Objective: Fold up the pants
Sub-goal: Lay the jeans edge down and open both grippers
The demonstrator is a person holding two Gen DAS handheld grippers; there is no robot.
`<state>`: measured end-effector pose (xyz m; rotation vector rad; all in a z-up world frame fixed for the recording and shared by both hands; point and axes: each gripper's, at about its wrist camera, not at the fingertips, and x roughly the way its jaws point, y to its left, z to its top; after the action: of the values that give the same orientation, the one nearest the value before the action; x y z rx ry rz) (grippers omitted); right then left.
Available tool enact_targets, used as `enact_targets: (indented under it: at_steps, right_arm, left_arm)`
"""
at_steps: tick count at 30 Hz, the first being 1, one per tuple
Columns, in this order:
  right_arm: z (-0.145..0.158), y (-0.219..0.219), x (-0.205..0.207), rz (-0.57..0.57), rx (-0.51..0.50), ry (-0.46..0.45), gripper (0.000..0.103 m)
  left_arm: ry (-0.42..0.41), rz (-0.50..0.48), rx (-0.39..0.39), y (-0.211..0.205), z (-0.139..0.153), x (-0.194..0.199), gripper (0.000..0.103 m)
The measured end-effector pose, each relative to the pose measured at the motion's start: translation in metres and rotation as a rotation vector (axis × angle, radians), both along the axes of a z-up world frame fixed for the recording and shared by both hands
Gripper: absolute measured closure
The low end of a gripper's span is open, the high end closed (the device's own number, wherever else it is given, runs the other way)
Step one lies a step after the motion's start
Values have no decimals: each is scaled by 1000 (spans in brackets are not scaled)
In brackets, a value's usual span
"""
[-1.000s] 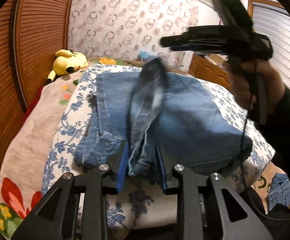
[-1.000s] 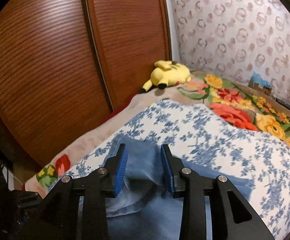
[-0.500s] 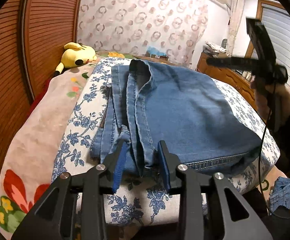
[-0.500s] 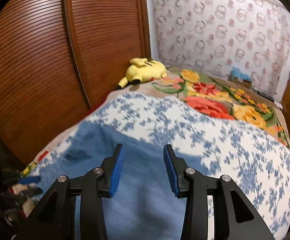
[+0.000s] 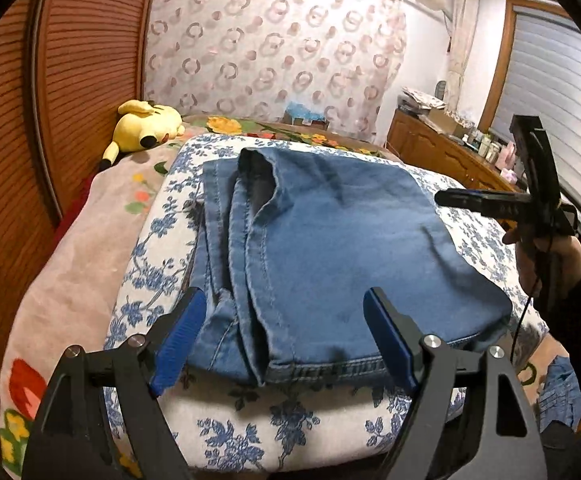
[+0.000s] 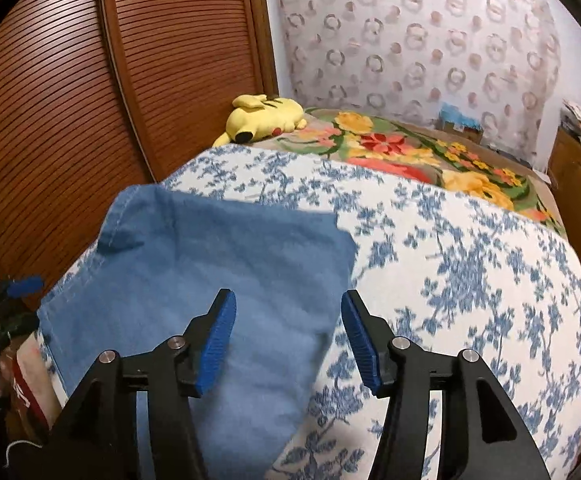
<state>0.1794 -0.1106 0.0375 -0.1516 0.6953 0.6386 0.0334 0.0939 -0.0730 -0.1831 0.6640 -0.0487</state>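
Both tools opening: left tool (image 5: pixel 284 334) straddles folded pants (image 5: pixel 330 248) hem; right tool (image 6: pixel 288 338) above them.

Left wrist view: mounted behind the left tool (image 5: pixel 284 336), looking forward and down along its fingers from the near end of the bed (image 5: pixel 90 248), close over the folded jeans (image 5: pixel 342 256), facing the patterned curtain (image 5: pixel 274 48). Right wrist view: behind the right tool (image 6: pixel 288 340), tilted down, close above the jeans' far corner (image 6: pixel 218 264), facing the slatted wooden doors (image 6: pixel 70 92). Shared: jeans, floral bedspread (image 6: pixel 470 264), yellow plush toy (image 5: pixel 146 126), curtain.
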Motion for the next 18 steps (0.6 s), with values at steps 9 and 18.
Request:
enact_targets:
  at_steps: [9,18]
  right_arm:
    - [-28,0,10,-14,20,95,46]
    - [-45,5,27,-3,49,133,46]
  left_arm:
    - [15,-15,19,-9,-1,8,21]
    - [40,-12,21,-11,-9,10,21]
